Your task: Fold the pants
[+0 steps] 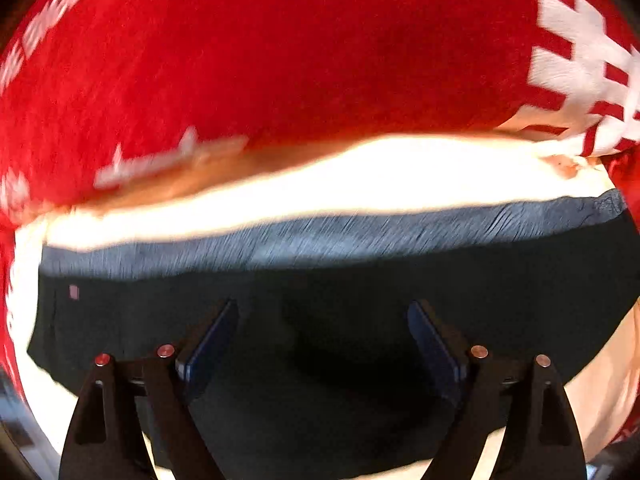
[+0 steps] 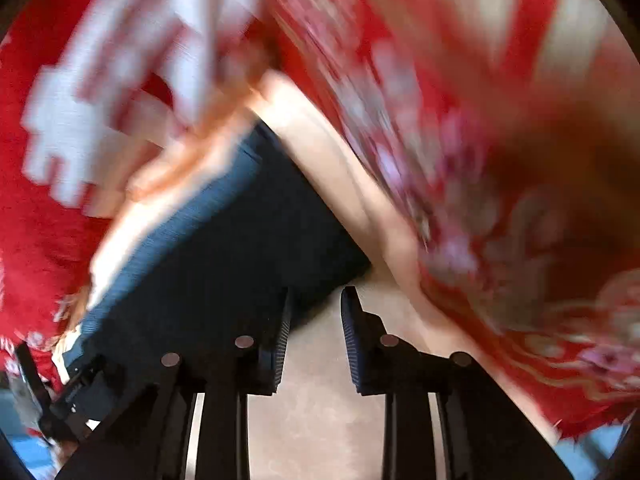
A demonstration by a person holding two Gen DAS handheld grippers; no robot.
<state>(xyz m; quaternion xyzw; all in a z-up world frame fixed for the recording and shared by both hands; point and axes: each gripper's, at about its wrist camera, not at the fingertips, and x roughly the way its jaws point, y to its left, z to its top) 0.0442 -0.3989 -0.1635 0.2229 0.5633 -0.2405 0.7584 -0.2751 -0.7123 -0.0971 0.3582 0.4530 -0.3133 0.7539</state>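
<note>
In the left wrist view the left gripper point(image 1: 322, 344) has its blue-padded fingers point(image 1: 210, 344) spread wide apart with nothing between them, hanging over the dark pants point(image 1: 340, 380), which lie flat beneath and fill the lower half of the picture. The pants' long axis runs left to right across this view, with a lighter blue-grey ribbed band point(image 1: 340, 236) along the far edge and a tiny pale tag point(image 1: 74, 292) near the left end. Beyond that edge lies a strip of the cream surface point(image 1: 320, 184), glaring in strong light, and past it a red cloth with white snowflake patterns point(image 1: 280, 48). In the right wrist view the right gripper point(image 2: 316, 340) is released too, its fingers point(image 2: 280, 340) parted by a narrower gap and holding nothing; the left finger overlaps the pants' edge while the other sits over bare cream surface point(image 2: 312, 420). Here the pants point(image 2: 224, 256) run on a diagonal, from lower left up toward the centre, ending in a corner just beyond the fingertips. Only this view shows a red floral-patterned fabric point(image 2: 520, 220) on the right, and part of another black device at the lower left edge. It is heavily motion-blurred, so the patterns are hard to read. Neither view shows the whole garment, so waist and legs cannot be told apart.
</note>
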